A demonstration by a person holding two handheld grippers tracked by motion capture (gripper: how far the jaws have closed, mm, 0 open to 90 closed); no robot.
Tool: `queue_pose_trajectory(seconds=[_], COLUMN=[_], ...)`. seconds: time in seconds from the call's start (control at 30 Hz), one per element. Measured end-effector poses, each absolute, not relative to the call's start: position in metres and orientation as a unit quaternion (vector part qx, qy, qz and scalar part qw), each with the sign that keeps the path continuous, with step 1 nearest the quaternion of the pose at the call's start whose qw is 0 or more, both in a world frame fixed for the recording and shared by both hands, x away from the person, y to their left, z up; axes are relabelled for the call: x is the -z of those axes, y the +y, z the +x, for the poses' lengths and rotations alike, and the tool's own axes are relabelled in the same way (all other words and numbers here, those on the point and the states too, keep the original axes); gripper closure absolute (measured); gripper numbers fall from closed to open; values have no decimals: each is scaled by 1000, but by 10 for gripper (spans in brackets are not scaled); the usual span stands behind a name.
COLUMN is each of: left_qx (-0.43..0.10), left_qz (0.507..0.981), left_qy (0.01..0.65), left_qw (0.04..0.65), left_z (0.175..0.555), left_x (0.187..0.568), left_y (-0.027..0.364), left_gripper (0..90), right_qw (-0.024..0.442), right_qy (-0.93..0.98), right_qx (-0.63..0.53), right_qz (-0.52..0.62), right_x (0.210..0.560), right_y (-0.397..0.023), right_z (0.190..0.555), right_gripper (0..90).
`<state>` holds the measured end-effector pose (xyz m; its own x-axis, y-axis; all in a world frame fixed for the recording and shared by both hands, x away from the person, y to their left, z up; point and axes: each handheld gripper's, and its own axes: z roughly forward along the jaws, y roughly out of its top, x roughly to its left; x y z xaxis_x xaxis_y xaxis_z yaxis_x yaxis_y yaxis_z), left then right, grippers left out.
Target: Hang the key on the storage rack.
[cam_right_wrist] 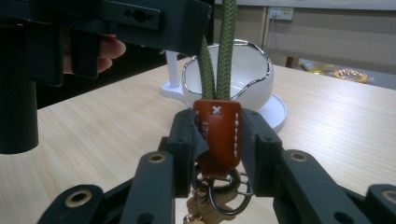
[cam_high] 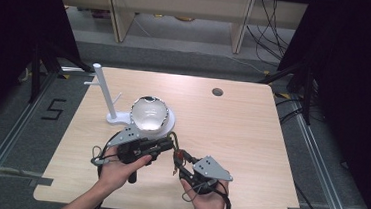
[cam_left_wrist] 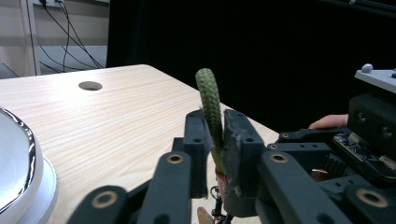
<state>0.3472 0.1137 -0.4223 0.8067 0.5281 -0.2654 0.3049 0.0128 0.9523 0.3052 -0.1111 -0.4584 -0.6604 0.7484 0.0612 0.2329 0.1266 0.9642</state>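
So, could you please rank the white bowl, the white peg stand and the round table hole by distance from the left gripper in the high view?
1. White bowl, just beyond the left gripper.
2. White peg stand, farther back, to the left.
3. Table hole, far side, to the right.

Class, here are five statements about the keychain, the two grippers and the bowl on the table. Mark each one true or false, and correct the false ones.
1. The left gripper is shut on the green rope loop. True.
2. The right gripper is open and holds nothing. False: it is shut on the brown leather tab of the keychain.
3. The white bowl stands on a white saucer. True.
4. The bowl is black with a plain round rim. False: it is white, with a wavy, silvery rim.
5. A white peg stand stands beside the bowl. True.
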Motion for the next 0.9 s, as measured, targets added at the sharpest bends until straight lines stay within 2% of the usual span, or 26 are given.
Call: queue_pose_trajectory(seconds=[0.2,0.37,0.47,0.9], left_qx=[-91,-115,-124,-160], left_qz=[701,708,705,696], left_qy=[296,294,297,323], left_qw=[642,632,632,621], left_z=[345,343,345,344], left_x=[420,417,415,408], left_y=[113,115,119,145], left_gripper=[832,834,834,833], right_qw=[229,239,228,237], right_qy=[720,727,726,732], right_qx=[-566,-551,-552,-536], right_qz=[331,332,341,347], right_x=[458,456,456,456], right_y=[-110,-109,-109,-117], right_z=[307,306,305,304], right_gripper=[676,585,551,518])
